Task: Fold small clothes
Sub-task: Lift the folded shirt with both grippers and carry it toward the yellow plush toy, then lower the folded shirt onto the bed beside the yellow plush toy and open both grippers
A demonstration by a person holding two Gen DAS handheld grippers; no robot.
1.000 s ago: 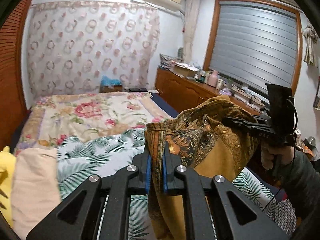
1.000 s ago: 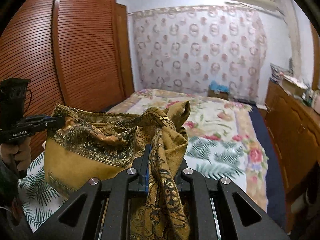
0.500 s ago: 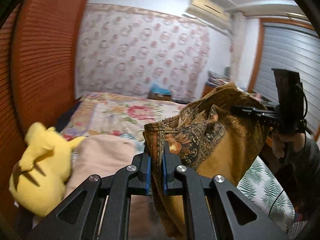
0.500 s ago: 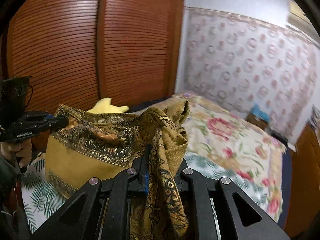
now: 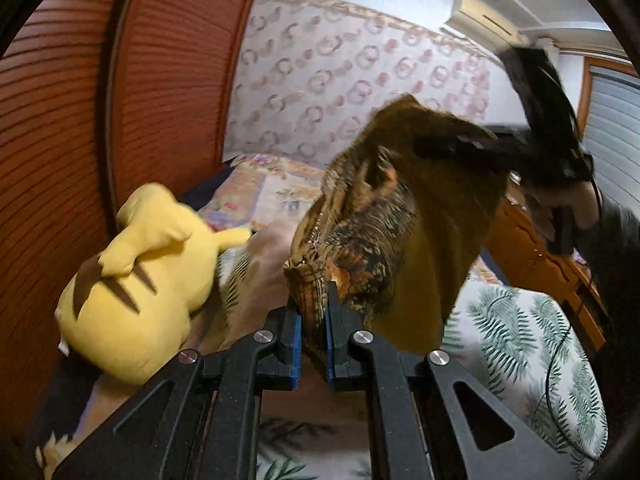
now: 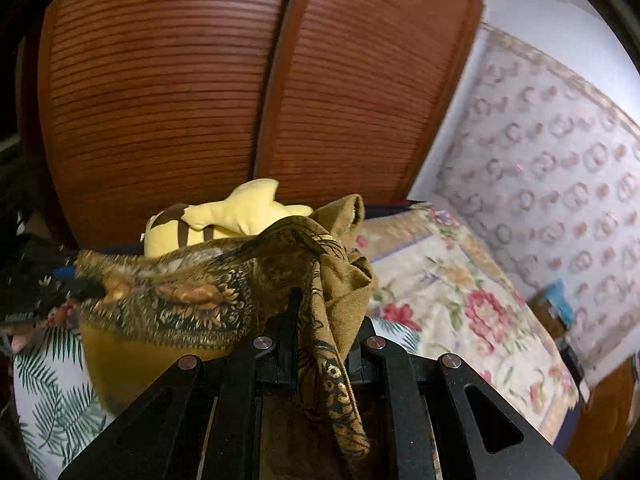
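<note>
A mustard-brown patterned garment [image 5: 404,216] hangs in the air between my two grippers, above the bed. My left gripper [image 5: 313,312] is shut on one gathered edge of it. My right gripper [image 6: 320,312] is shut on the opposite bunched edge of the garment [image 6: 200,292]. In the left wrist view the right gripper [image 5: 472,146] shows blurred at upper right, held by a hand. In the right wrist view the left gripper [image 6: 68,284] shows blurred at far left. The cloth sags between them.
A yellow plush toy [image 5: 140,280] lies at the bed's left side by the red-brown slatted wardrobe [image 6: 180,92]. A beige pillow [image 5: 264,264] lies beside it. The bed has a palm-leaf sheet [image 5: 528,344] and a floral quilt [image 6: 460,292]. A wooden sideboard [image 5: 532,252] stands right.
Both grippers have swung left toward the wardrobe and plush toy with the garment held between them. The right gripper has risen relative to the left. The views are motion-blurred.
</note>
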